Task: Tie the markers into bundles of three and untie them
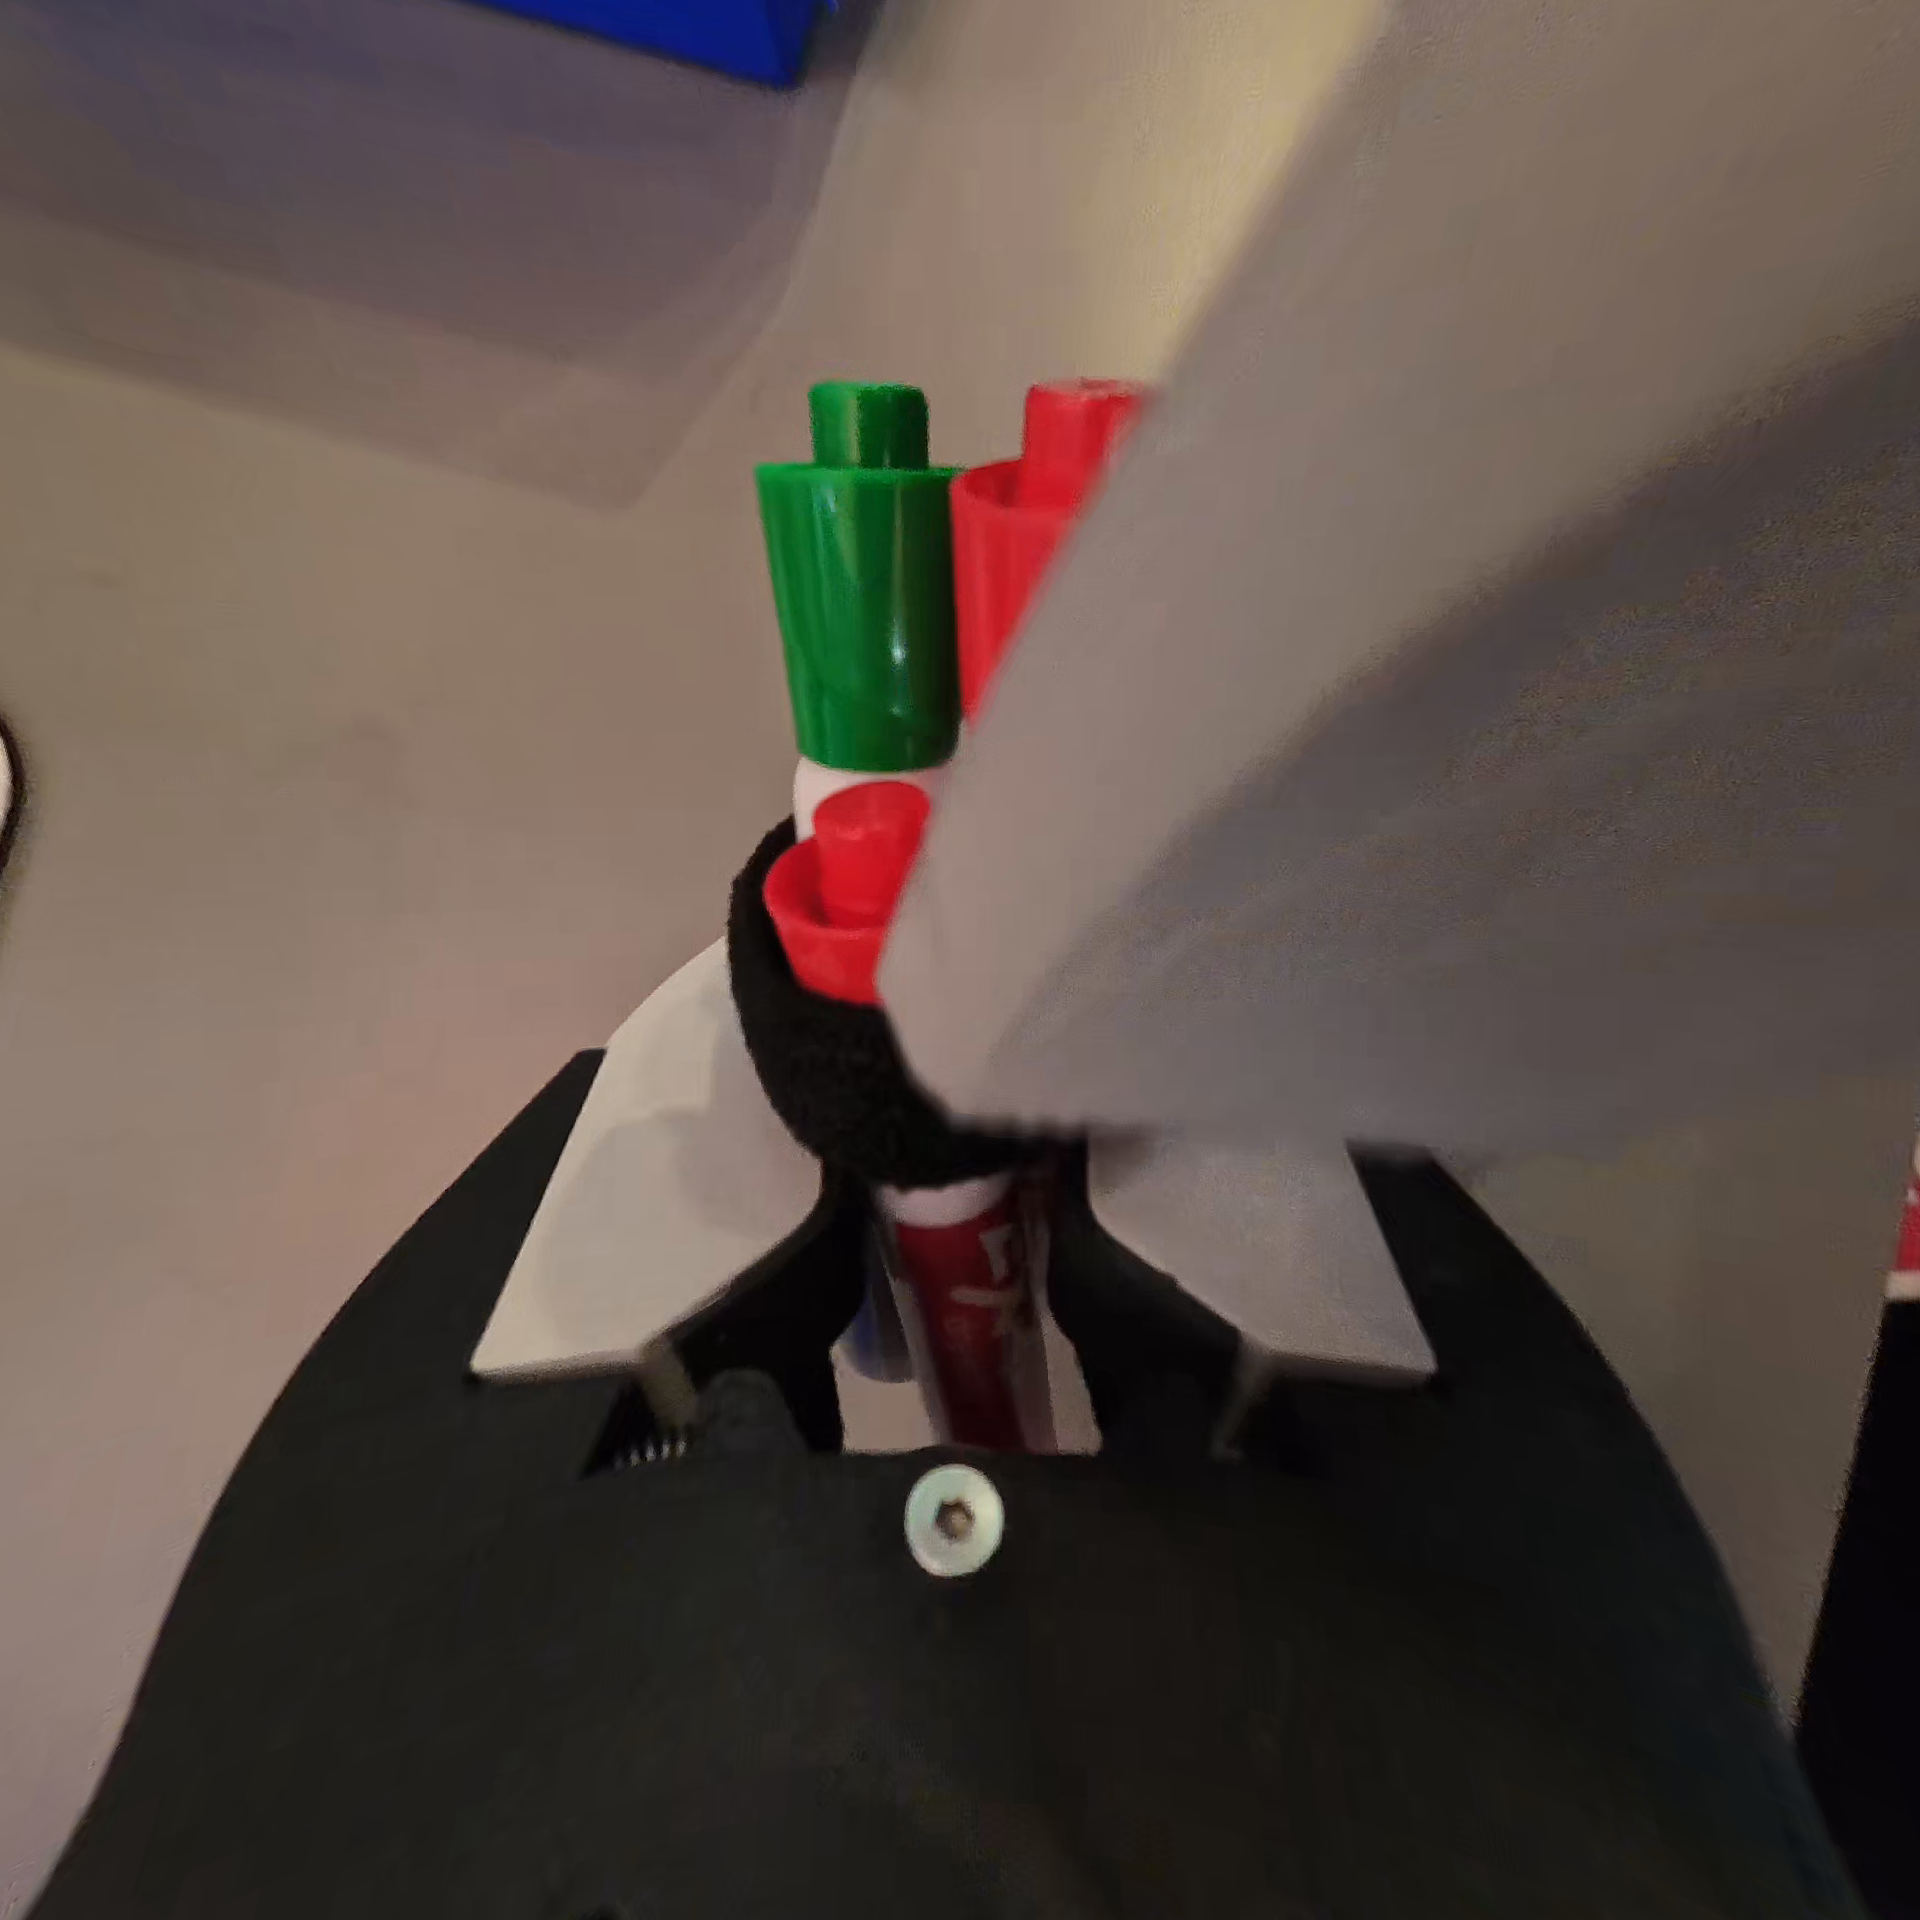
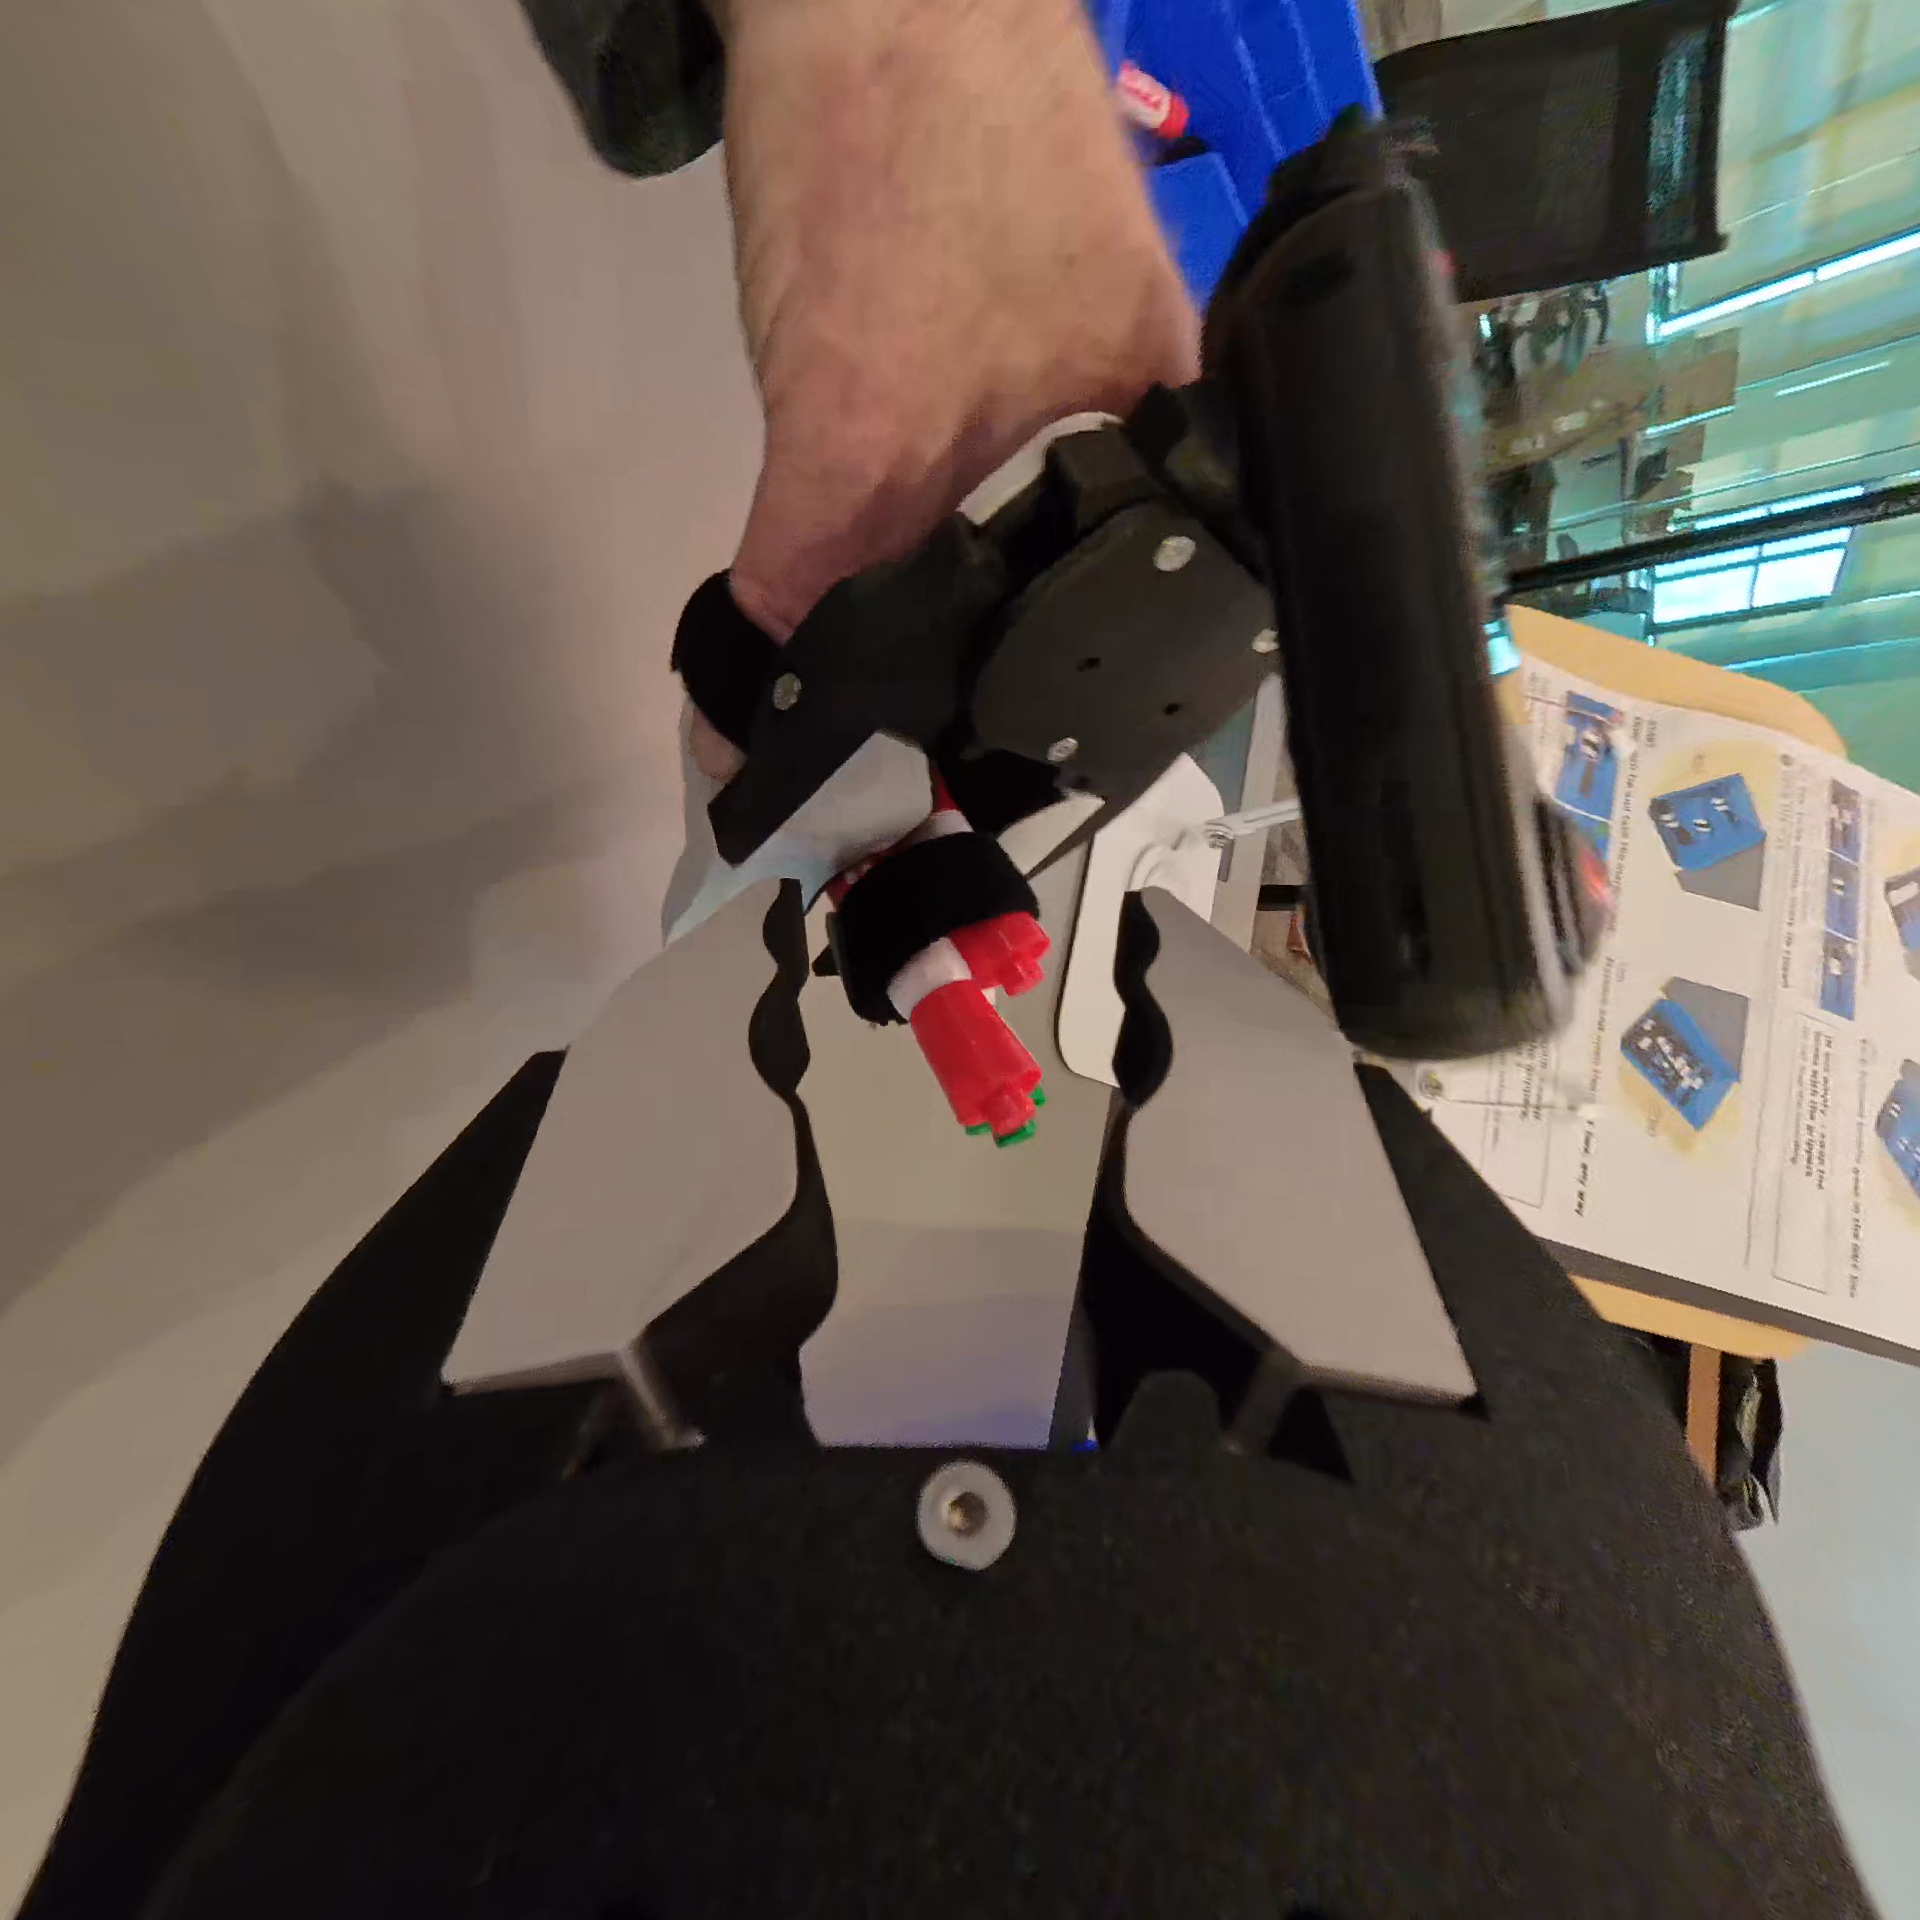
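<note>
My left gripper (image 1: 935, 1174) is shut on a bundle of three markers (image 1: 873, 623): one green cap and two red caps point away from it. A black strap (image 1: 821, 1049) is wrapped around the bundle just past the fingertips. A blurred grey finger (image 1: 1351, 727) of the right gripper crosses from the upper right, hiding part of the red caps, with its tip at the strap. In the right wrist view, my right gripper (image 2: 956, 914) is open, its fingers on either side of the bundle (image 2: 977, 1018) and strap (image 2: 925, 914). The left gripper (image 2: 914, 821) shows there, held by a hand (image 2: 935, 312).
A blue bin (image 2: 1247, 125) with a marker (image 2: 1148, 104) in it stands behind the hand; it also shows in the left wrist view (image 1: 665, 31). A printed sheet on a tan board (image 2: 1714, 987) lies at the right. The white tabletop (image 1: 312, 831) is below.
</note>
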The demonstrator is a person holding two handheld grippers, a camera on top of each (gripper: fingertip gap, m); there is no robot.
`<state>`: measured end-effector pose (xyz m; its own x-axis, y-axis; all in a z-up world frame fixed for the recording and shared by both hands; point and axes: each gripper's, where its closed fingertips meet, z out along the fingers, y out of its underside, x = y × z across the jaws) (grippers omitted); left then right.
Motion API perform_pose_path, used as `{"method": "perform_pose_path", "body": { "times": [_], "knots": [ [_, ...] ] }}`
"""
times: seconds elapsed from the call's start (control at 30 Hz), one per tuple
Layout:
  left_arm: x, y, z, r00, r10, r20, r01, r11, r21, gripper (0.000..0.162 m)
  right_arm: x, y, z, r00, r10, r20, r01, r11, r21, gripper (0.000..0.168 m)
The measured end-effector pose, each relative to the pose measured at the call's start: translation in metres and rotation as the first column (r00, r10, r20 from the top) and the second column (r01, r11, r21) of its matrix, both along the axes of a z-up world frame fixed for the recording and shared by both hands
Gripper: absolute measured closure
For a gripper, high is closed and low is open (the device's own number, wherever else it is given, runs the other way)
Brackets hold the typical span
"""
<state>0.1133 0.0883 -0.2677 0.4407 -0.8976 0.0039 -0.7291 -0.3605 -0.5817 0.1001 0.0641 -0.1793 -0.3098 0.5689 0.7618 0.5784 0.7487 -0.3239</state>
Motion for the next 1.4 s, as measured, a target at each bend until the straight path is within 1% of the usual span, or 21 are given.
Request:
{"method": "perform_pose_path", "body": {
  "times": [0.1, 0.2, 0.27, 0.33, 0.4, 0.43, 0.5, 0.57, 0.63, 0.67, 0.7, 0.73, 0.83, 0.87, 0.97, 1.03, 1.1, 1.2, 1.3, 1.37, 1.4],
  "knots": [
    [0.0, 0.004, 0.001, 0.993, 0.048, 0.105, -0.052, 0.998, 0.036, 0.121, 0.002, -0.001, 0.015, 0.995, -0.021, -0.095, 0.017, 0.999, -0.037, 0.105],
    [0.0, 0.004, 0.005, 0.965, 0.083, 0.25, -0.103, 0.992, 0.07, 0.121, 0.005, -0.001, 0.033, 0.968, -0.066, -0.243, 0.029, 0.988, -0.15, 0.113],
    [-0.002, 0.002, 0.002, 0.946, 0.088, 0.313, -0.121, 0.989, 0.086, 0.121, 0.007, 0.004, 0.037, 0.937, -0.121, -0.328, 0.04, 0.969, -0.246, 0.114],
    [-0.008, 0.004, 0.002, 0.913, 0.127, 0.388, -0.18, 0.979, 0.101, 0.12, 0.008, 0.011, 0.028, 0.917, -0.186, -0.354, 0.056, 0.937, -0.346, 0.117],
    [-0.011, 0.001, 0.002, 0.883, 0.131, 0.45, -0.202, 0.973, 0.114, 0.12, 0.004, 0.016, 0.011, 0.908, -0.231, -0.349, 0.058, 0.895, -0.442, 0.116],
    [-0.014, 0.001, 0.002, 0.879, 0.123, 0.461, -0.212, 0.966, 0.147, 0.12, 0.0, 0.014, 0.003, 0.907, -0.239, -0.347, 0.038, 0.867, -0.497, 0.115],
    [-0.013, -0.003, -0.001, 0.853, 0.123, 0.507, -0.208, 0.971, 0.115, 0.121, -0.009, 0.013, -0.009, 0.896, -0.268, -0.354, 0.002, 0.8, -0.6, 0.111],
    [-0.014, -0.005, -0.011, 0.889, 0.114, 0.443, -0.205, 0.965, 0.164, 0.121, -0.019, 0.009, -0.017, 0.894, -0.275, -0.354, -0.032, 0.749, -0.662, 0.105],
    [-0.01, -0.008, -0.005, 0.873, 0.088, 0.48, -0.192, 0.966, 0.172, 0.121, -0.029, 0.004, -0.025, 0.898, -0.264, -0.352, -0.059, 0.722, -0.689, 0.101],
    [-0.011, -0.008, -0.006, 0.871, 0.101, 0.482, -0.195, 0.969, 0.149, 0.121, -0.033, 0.002, -0.028, 0.901, -0.257, -0.35, -0.071, 0.709, -0.701, 0.102],
    [-0.012, -0.008, -0.01, 0.878, 0.117, 0.465, -0.2, 0.971, 0.132, 0.121, -0.037, -0.001, -0.031, 0.902, -0.249, -0.352, -0.085, 0.698, -0.711, 0.109],
    [-0.012, -0.009, -0.011, 0.882, 0.111, 0.459, -0.191, 0.973, 0.132, 0.121, -0.041, -0.004, -0.033, 0.905, -0.238, -0.353, -0.099, 0.69, -0.717, 0.115],
    [-0.014, -0.012, -0.009, 0.887, 0.097, 0.452, -0.193, 0.967, 0.169, 0.121, -0.048, -0.011, -0.042, 0.918, -0.215, -0.333, -0.106, 0.675, -0.73, 0.119],
    [-0.014, -0.014, -0.011, 0.891, 0.094, 0.443, -0.186, 0.968, 0.167, 0.121, -0.049, -0.015, -0.043, 0.922, -0.201, -0.331, -0.12, 0.665, -0.737, 0.123],
    [-0.016, -0.018, -0.02, 0.919, 0.094, 0.383, -0.168, 0.972, 0.166, 0.118, -0.052, -0.019, -0.047, 0.929, -0.187, -0.32, -0.114, 0.676, -0.728, 0.127],
    [-0.016, -0.02, -0.019, 0.918, 0.089, 0.386, -0.164, 0.973, 0.166, 0.121, -0.053, -0.021, -0.047, 0.924, -0.187, -0.334, -0.125, 0.676, -0.726, 0.127],
    [-0.016, -0.021, -0.021, 0.924, 0.087, 0.373, -0.159, 0.973, 0.165, 0.119, -0.052, -0.021, -0.049, 0.925, -0.186, -0.332, -0.129, 0.667, -0.734, 0.128],
    [-0.019, -0.023, -0.026, 0.939, 0.091, 0.332, -0.157, 0.971, 0.178, 0.117, -0.052, -0.025, -0.055, 0.927, -0.189, -0.324, -0.122, 0.666, -0.736, 0.127],
    [-0.019, -0.027, -0.027, 0.94, 0.087, 0.329, -0.149, 0.975, 0.168, 0.111, -0.052, -0.027, -0.059, 0.924, -0.191, -0.331, -0.126, 0.665, -0.736, 0.125],
    [-0.019, -0.031, -0.026, 0.938, 0.068, 0.339, -0.13, 0.978, 0.161, 0.115, -0.054, -0.03, -0.06, 0.924, -0.192, -0.332, -0.134, 0.648, -0.749, 0.122],
    [-0.021, -0.031, -0.027, 0.937, 0.078, 0.341, -0.136, 0.98, 0.148, 0.116, -0.053, -0.03, -0.061, 0.923, -0.193, -0.333, -0.132, 0.655, -0.744, 0.122]
  ]
}}
